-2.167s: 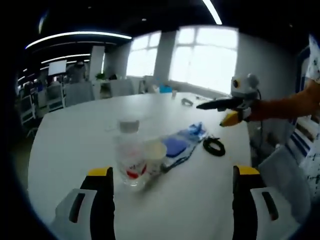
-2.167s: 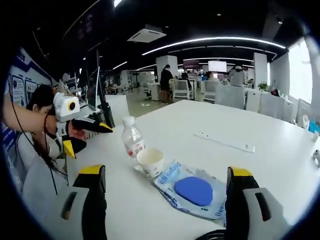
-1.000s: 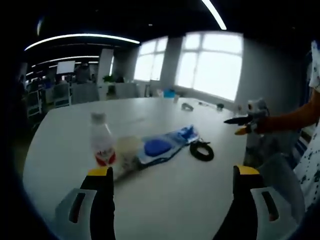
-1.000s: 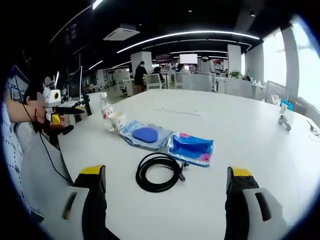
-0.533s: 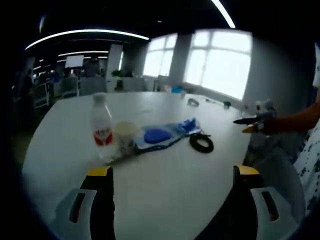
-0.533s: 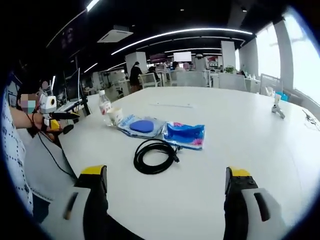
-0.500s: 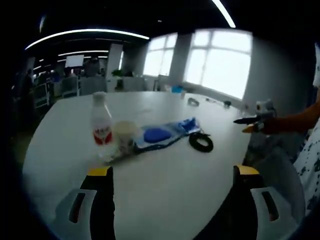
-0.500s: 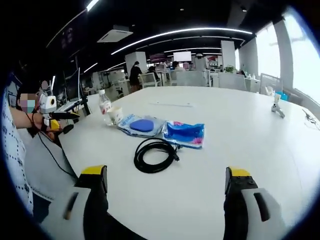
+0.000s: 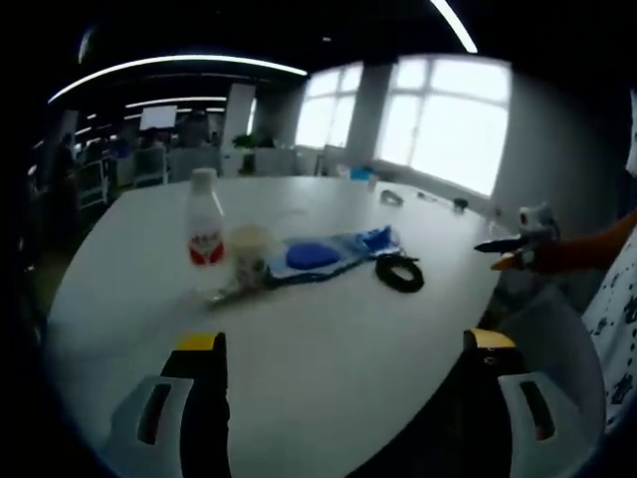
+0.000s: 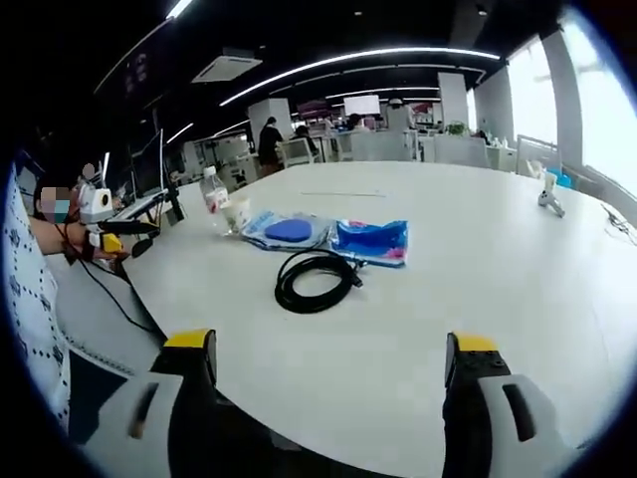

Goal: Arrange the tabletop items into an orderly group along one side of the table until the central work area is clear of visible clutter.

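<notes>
The items sit in one row near the desk (image 10: 478, 299) edge by me: one bottle (image 9: 205, 231), one cup (image 9: 249, 254) just beside it, one clear packet with a blue disc (image 10: 286, 230), one blue packet (image 10: 371, 240) next to that, and one black cable coil (image 10: 317, 281) lying just in front of the packets. My left hand-held gripper (image 9: 343, 398) has its jaws wide apart and holds nothing; my right hand-held gripper (image 10: 328, 398) has its jaws just as wide apart, also holding nothing, and both are off the desk edge, well away from the row. In the left gripper view the right one shows again at the right (image 9: 508, 246); in the right gripper view the left one shows at the left (image 10: 124, 234). Further out on the desk: one thin white strip (image 10: 340, 194) and one small upright object (image 10: 546, 191), too small to identify. Risks, as I judge them: the bottle is tall and narrow, so a sideways nudge could tip it into the cup; the loose coil could snag a jaw and drag the packets; the row is near the edge, so a push could send something off.
</notes>
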Tool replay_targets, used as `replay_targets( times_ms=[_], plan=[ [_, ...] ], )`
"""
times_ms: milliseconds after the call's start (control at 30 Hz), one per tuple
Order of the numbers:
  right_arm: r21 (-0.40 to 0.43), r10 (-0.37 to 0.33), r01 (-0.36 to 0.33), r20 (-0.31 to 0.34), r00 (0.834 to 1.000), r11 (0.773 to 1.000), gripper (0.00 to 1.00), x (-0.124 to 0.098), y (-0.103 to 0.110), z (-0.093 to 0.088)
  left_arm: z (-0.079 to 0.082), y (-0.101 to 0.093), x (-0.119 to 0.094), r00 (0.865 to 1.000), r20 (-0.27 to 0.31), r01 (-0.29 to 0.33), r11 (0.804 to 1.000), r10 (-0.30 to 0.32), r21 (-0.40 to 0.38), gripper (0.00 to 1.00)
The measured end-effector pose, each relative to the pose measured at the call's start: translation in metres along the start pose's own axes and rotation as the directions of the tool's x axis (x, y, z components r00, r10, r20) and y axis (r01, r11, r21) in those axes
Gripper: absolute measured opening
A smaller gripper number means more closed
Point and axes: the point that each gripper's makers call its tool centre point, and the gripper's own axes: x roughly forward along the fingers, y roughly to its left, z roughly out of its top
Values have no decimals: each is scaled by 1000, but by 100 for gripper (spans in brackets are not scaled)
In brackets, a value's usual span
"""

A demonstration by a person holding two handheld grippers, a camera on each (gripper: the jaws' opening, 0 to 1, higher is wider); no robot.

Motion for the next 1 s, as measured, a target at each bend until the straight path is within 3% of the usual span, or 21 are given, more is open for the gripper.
replay_targets(
  times_ms=[200,533,700,767,1000],
  plan=[
    [-17,-1,2,14,1000,1000,93,-1,0,7,-5,-4,1,1000,-20,6,1000,-6,-6,96],
    [-32,-2,2,22,1000,999,93,0,0,15,0,-1,-1,1000,11,1,1000,-1,0,95],
    [-35,-4,4,16,1000,999,92,1,-1,15,-7,3,-1,999,-37,-8,999,7,-47,96],
    [-37,-6,6,13,1000,999,92,1,-2,14,-1,4,-1,1000,-1,-10,1000,10,-1,96],
    [-37,-12,13,10,1000,999,91,0,-3,14,-7,3,-1,999,-39,-11,999,9,-39,96]
  ],
)
